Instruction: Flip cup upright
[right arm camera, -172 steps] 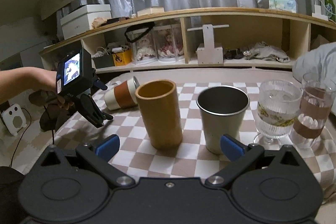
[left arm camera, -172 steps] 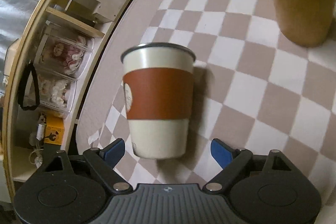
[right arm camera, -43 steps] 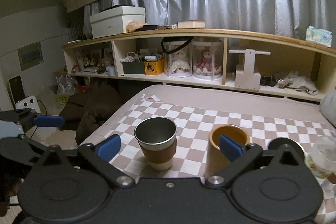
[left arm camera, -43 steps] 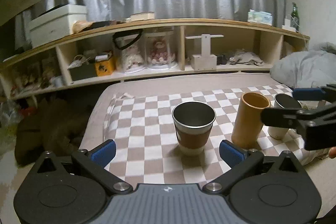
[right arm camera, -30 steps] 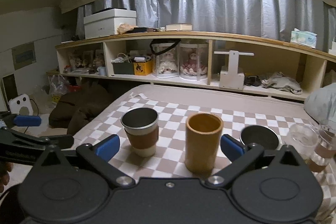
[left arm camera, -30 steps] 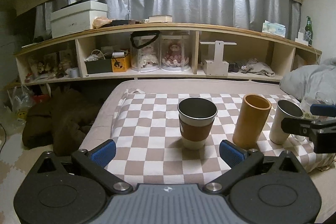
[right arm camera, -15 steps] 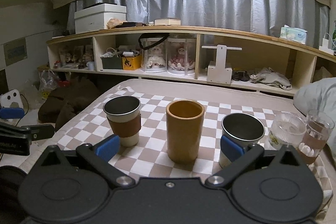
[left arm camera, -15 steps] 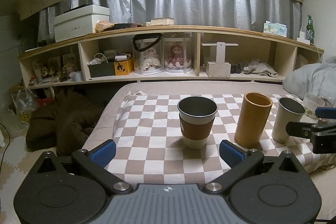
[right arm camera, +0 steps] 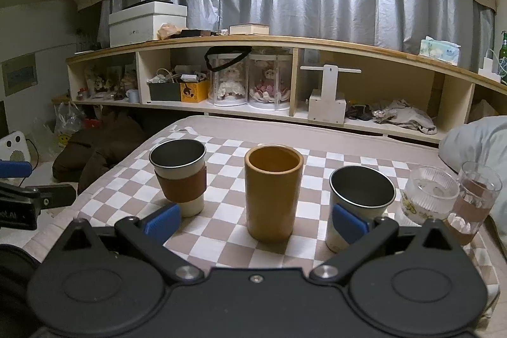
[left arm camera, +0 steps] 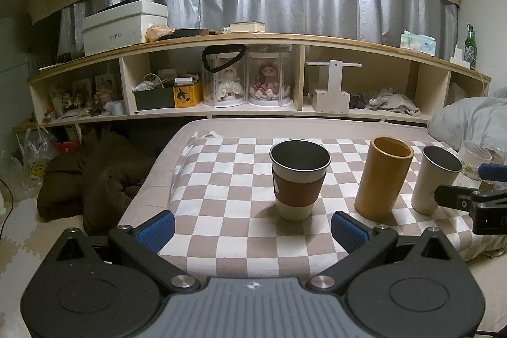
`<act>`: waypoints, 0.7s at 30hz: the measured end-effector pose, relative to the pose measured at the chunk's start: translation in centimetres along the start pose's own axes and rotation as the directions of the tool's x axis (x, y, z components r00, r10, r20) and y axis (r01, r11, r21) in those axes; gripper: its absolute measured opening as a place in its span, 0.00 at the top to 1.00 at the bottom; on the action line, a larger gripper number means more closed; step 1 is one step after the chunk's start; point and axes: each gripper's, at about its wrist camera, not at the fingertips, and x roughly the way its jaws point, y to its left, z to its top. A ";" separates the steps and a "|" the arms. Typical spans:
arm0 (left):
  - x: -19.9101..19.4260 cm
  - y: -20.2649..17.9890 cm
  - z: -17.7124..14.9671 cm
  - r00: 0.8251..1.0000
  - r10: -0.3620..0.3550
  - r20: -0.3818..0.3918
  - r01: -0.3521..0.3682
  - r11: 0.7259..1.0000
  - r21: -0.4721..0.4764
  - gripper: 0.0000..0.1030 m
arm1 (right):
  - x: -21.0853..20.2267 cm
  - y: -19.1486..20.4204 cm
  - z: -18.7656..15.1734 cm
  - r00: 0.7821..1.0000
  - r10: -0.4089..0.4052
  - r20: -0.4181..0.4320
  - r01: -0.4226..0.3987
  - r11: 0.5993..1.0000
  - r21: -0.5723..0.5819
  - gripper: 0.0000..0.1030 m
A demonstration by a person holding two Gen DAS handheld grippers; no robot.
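The cup (left arm camera: 299, 183) is seen upright ahead of the released left tool (left arm camera: 252, 230), judged light, stiff, best gripped at its brown sleeve (left arm camera: 299, 189); the right tool (right arm camera: 256, 222) is released too.

Dim, warm indoor light from overhead. Soft shadows pool under the cups (left arm camera: 299, 179). Fisheye bends the far shelf (right arm camera: 285, 40); corners vignette black.

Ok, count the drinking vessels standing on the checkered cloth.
5, left to right: sleeved cup, orange tumbler, steel cup, ribbed glass, banded glass. None looks hidden.
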 end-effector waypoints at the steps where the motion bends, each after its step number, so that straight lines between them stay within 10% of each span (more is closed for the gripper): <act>1: 0.0 0.0 0.0 1.000 0.001 -0.001 -0.001 1.000 0.001 0.00 | 0.0 0.0 0.0 1.000 -0.001 0.000 0.001 1.000 -0.001 0.00; 21: 0.0 0.0 0.0 1.000 0.001 0.000 -0.001 1.000 -0.001 0.00 | 0.1 0.0 -0.1 1.000 -0.002 -0.002 0.002 1.000 -0.006 0.00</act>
